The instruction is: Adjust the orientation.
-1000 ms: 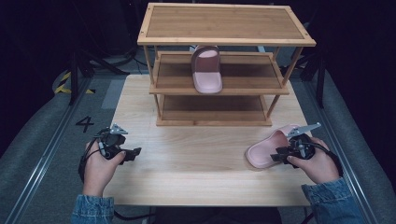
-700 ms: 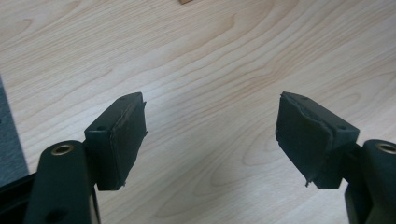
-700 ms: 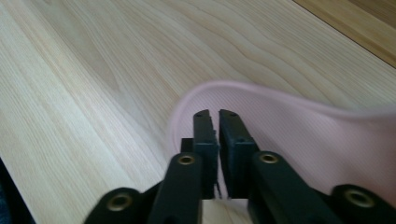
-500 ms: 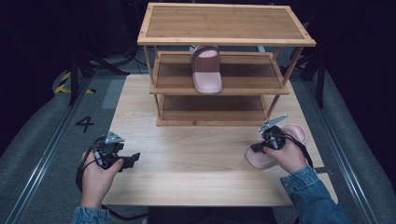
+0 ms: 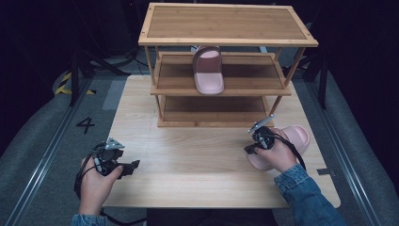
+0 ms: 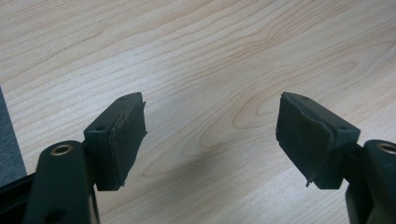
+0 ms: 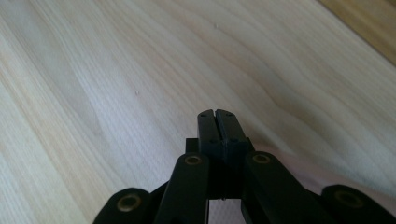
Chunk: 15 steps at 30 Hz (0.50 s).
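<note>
With one pink slipper (image 5: 209,70) already on the rack's (image 5: 226,40) middle shelf, the right claw (image 7: 217,115), clenched and apparently empty, sits over the second slipper (image 5: 287,143) at the counter's (image 5: 197,165) near right, so next comes opening to grasp it, while the left claw (image 6: 212,135) idles released.

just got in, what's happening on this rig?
A person holds a gripper in each hand at a wooden table. One pink slipper sits on the middle shelf of the wooden rack. The right gripper, jaws shut, is over the second pink slipper lying on the table's right side; whether it grips it, I can't tell. The left gripper rests open over bare wood.
</note>
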Available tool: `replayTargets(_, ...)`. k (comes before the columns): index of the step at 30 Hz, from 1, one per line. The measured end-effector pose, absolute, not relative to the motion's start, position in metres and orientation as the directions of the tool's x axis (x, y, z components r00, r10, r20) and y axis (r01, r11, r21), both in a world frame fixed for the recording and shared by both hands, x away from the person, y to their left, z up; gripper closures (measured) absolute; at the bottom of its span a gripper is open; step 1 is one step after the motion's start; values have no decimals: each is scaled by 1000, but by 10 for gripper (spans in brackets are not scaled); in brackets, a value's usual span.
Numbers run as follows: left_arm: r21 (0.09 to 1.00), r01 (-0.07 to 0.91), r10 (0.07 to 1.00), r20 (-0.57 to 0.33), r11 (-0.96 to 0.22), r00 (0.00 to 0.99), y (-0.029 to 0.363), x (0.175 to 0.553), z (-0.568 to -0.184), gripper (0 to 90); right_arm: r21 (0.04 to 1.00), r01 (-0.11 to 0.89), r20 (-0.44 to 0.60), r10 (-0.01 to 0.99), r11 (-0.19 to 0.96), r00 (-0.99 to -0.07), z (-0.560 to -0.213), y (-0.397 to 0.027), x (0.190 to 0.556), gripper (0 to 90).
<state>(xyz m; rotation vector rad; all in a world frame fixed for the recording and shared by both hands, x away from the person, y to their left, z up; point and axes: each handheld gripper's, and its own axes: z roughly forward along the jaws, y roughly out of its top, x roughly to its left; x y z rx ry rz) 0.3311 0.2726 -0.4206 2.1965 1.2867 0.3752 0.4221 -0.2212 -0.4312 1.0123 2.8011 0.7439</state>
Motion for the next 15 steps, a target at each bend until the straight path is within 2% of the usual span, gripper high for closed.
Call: replayTargets(15,575,687,825,-38,-444,564,245,366,-421,230,411,663,154,669,626,-727,-429,-259,381,880)
